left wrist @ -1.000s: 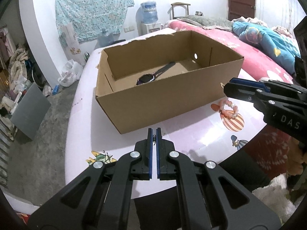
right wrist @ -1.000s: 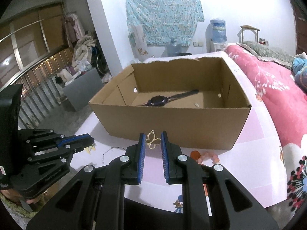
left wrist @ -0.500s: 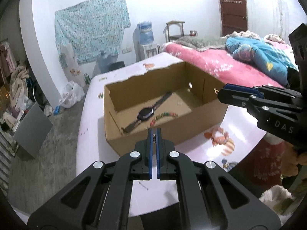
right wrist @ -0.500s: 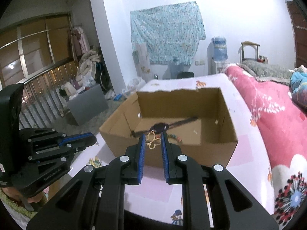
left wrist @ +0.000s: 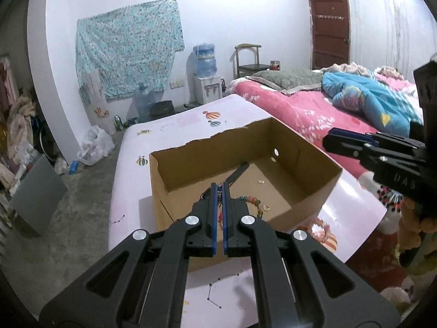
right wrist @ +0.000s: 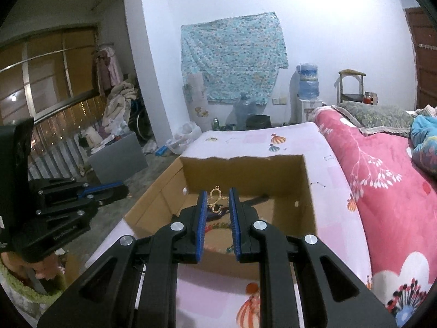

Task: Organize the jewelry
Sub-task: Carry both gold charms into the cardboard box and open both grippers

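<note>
In a cluttered bedroom, the cardboard box (left wrist: 300, 180) already holds a watch (left wrist: 237, 172) and a beaded bracelet (left wrist: 254, 203); the right gripper (right wrist: 217, 205), jaws clamped on a gold pendant (right wrist: 215, 201), and the left gripper (left wrist: 217, 194), jaws together on something small, hover above it; another bracelet (left wrist: 319, 227) waits near the counter (left wrist: 164, 136) edge.

I see white walls (left wrist: 232, 13) with a patterned blue cloth (right wrist: 232, 57) pinned up. Water dispenser (left wrist: 204, 63), wooden chair (left wrist: 248, 57), brown door (left wrist: 329, 27). Pink bed (right wrist: 382, 169) right; grey concrete floor (left wrist: 82, 205).

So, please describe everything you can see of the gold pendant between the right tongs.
The gold pendant is a thin openwork piece, metal by its look, shaped like a butterfly with looping wings and a small ring on top. It stands upright, pinched between the blue pads of the right tongs, with its top ring above the pad tips. It is held in the air above the open cardboard box. Only the pads touch it.
</note>
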`<state>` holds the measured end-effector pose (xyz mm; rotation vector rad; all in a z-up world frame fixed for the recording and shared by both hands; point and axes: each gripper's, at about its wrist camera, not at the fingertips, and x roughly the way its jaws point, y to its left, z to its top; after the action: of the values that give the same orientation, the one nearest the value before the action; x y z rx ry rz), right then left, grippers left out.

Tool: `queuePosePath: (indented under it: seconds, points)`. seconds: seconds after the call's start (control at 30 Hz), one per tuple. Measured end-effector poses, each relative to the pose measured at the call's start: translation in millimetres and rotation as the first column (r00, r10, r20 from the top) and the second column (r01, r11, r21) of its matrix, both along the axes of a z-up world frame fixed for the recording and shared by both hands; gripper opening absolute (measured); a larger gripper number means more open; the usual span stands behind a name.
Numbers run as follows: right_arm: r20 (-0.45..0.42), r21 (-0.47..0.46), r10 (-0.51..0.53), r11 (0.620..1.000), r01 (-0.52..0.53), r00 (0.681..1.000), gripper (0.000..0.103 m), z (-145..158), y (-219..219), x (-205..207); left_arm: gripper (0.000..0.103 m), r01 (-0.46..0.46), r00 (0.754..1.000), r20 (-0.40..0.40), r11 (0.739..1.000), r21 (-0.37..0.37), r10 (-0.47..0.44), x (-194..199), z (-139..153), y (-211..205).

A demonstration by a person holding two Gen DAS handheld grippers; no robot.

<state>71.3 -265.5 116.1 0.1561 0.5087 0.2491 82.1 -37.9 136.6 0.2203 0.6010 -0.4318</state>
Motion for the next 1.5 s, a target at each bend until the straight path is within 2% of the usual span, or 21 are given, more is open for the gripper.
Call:
queuePosePath:
  seconds: [0.2, 0.3, 0.53, 0.67, 0.73, 0.97, 1.13, 1.23, 1.33, 1.5]
  points:
    - [-0.062, -0.001, 0.008, 1.0, -0.008, 0.998, 0.016, -4.7, -18.4, 36.1, 0.002, 0.006, 0.997, -0.076, 0.999, -0.032, -0.008, 41.0, -9.5, 10.2]
    - [-0.13, 0.012, 0.034, 0.999, -0.033, 0.991, 0.016, -15.8, -24.8, 61.0, 0.002, 0.016, 0.99, -0.141, 0.999, -0.036, -0.021, 64.3, -23.7, 8.7]
    - [-0.325, 0.029, 0.07, 0.998, -0.064, 0.943, 0.016, -54.3, -31.9, 115.1, 0.002, 0.024, 0.965, -0.259, 0.999, -0.047, -0.035, 97.0, -56.4, 2.4]
    - [-0.375, 0.002, 0.095, 0.995, -0.101, 0.922, 0.016, -68.7, -27.2, 128.6, 0.002, 0.05, 0.949, -0.31, 0.999, -0.013, -0.052, 103.0, -73.1, -1.7]
    - [-0.389, -0.012, 0.104, 0.993, -0.118, 0.915, 0.016, -71.8, -24.9, 133.3, 0.002, 0.063, 0.94, -0.337, 0.998, 0.003, -0.058, 105.2, -80.8, -2.2]
    - [-0.43, -0.039, 0.115, 0.988, -0.146, 0.896, 0.016, -81.2, -22.6, 151.6, 0.003, 0.052, 0.931, -0.362, 0.998, 0.044, -0.032, 116.7, -90.1, 1.2]
    - [-0.43, -0.075, 0.103, 0.986, -0.149, 0.897, 0.017, -83.1, -17.4, 152.5, 0.003, 0.037, 0.923, -0.383, 0.998, 0.047, -0.016, 122.3, -95.3, 2.2]
    - [-0.424, -0.067, 0.104, 0.987, -0.146, 0.9, 0.017, -81.8, -18.6, 152.2, 0.006, 0.028, 0.926, -0.378, 0.998, 0.05, -0.007, 123.6, -95.8, 4.0]
    - [-0.416, -0.058, 0.099, 0.989, -0.135, 0.904, 0.017, -80.2, -21.2, 152.1, 0.014, 0.015, 0.931, -0.366, 0.999, 0.05, 0.004, 124.4, -93.7, 6.1]
    - [-0.402, -0.046, 0.089, 0.992, -0.117, 0.911, 0.017, -75.3, -27.2, 151.6, 0.015, 0.004, 0.937, -0.35, 0.999, 0.041, 0.011, 122.8, -89.5, 9.6]
